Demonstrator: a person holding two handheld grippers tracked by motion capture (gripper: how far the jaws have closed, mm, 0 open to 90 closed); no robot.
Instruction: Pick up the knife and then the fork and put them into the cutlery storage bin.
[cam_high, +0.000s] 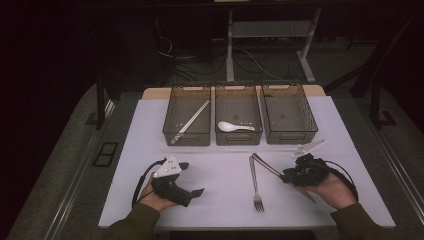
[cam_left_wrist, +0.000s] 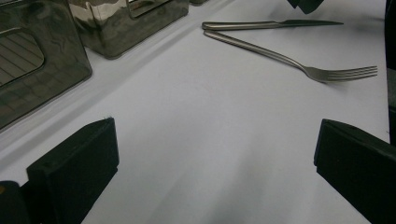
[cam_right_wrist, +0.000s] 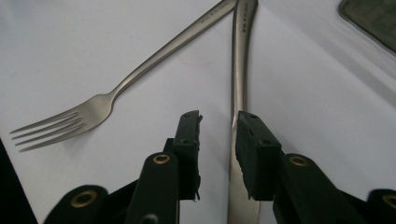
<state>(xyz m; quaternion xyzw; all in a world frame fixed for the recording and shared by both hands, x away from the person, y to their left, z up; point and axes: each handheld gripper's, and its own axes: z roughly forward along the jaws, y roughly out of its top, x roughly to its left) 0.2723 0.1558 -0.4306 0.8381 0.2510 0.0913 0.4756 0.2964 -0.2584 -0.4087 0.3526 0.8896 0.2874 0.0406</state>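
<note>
A steel fork (cam_high: 255, 185) and a steel knife (cam_high: 267, 167) lie on the white table (cam_high: 220, 200), their handle ends meeting in a V near the bins. My right gripper (cam_high: 286, 176) hovers low over the knife's blade end. In the right gripper view the jaws of my right gripper (cam_right_wrist: 218, 126) stand a little apart. The knife (cam_right_wrist: 240, 70) runs on the table under the gap, close by the right pad, with the fork (cam_right_wrist: 140, 74) to the left. My left gripper (cam_high: 192, 178) rests at the front left, wide open and holding nothing (cam_left_wrist: 215, 154).
Three dark see-through bins stand in a row at the back. The left bin (cam_high: 186, 138) holds chopsticks (cam_high: 192, 120), the middle bin (cam_high: 238, 139) a white spoon (cam_high: 235, 127), and the right bin (cam_high: 290, 136) nothing. White table stretches between the two hands.
</note>
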